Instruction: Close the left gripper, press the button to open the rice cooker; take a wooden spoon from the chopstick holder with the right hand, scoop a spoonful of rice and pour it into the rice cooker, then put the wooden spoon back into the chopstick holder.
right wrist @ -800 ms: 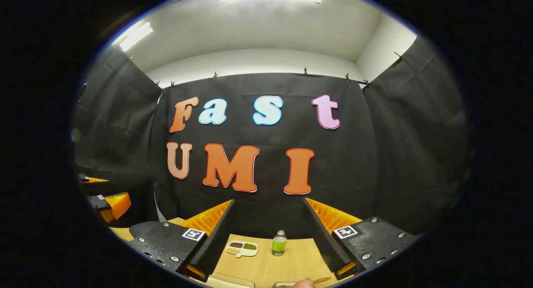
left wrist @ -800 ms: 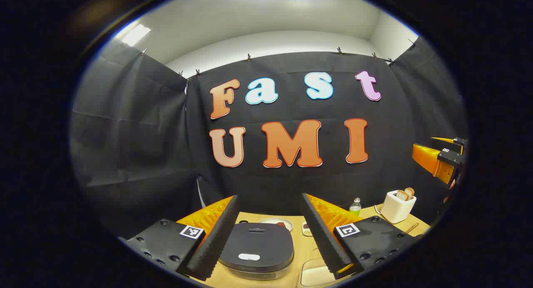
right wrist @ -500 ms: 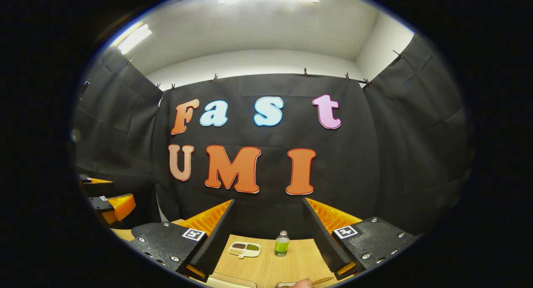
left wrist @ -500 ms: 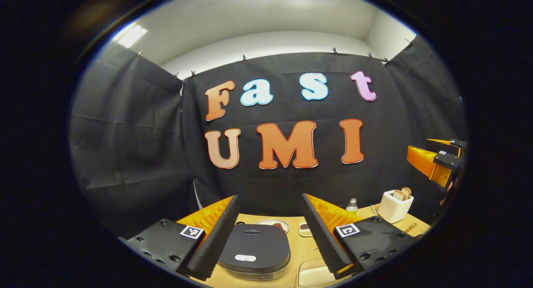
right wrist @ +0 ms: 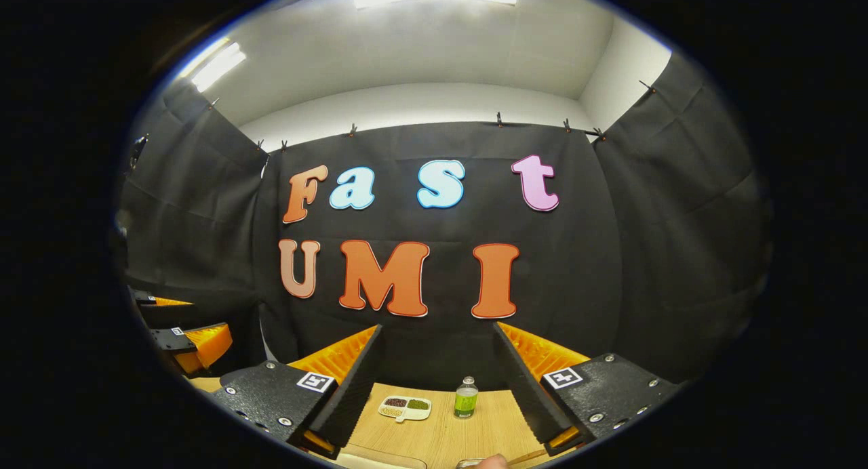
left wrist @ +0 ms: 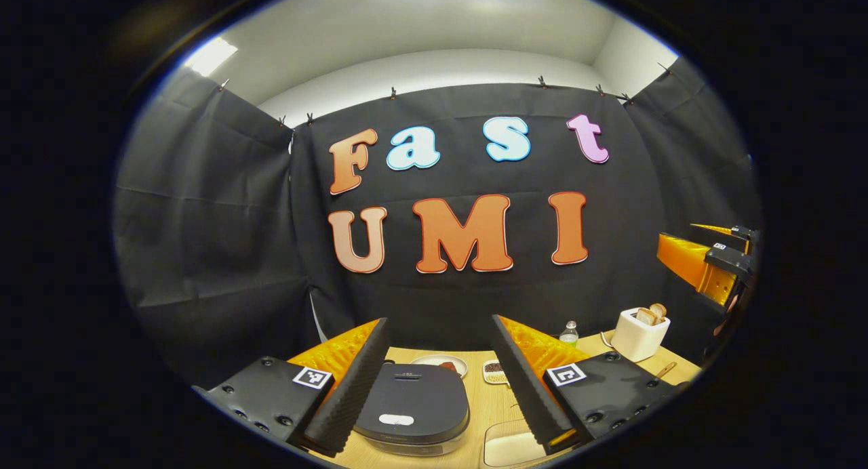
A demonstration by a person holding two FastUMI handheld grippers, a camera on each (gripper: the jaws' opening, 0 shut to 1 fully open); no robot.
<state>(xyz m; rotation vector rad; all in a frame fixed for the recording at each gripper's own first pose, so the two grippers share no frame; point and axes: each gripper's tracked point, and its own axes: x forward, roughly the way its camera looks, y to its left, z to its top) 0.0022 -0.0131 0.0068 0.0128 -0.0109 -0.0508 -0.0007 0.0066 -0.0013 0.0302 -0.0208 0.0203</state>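
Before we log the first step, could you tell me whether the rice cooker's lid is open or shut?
Shut: the rice cooker lid lies flat on its body.

The cooker (left wrist: pixel 412 406) has its near edge cut off by the rim of the left gripper view, and its left flank hides behind a finger (left wrist: pixel 349 388). Behind the cooker, a plate (left wrist: pixel 439 364) shows just its far half, its contents too small to tell. Right of the cooker, a pale tray (left wrist: pixel 510 447) is cut off below and partly hidden by the other finger. The dish (left wrist: pixel 494 371) behind that tray is half covered too. In the right gripper view, a spoon (right wrist: pixel 523 458) shows only a sliver at the bottom edge.
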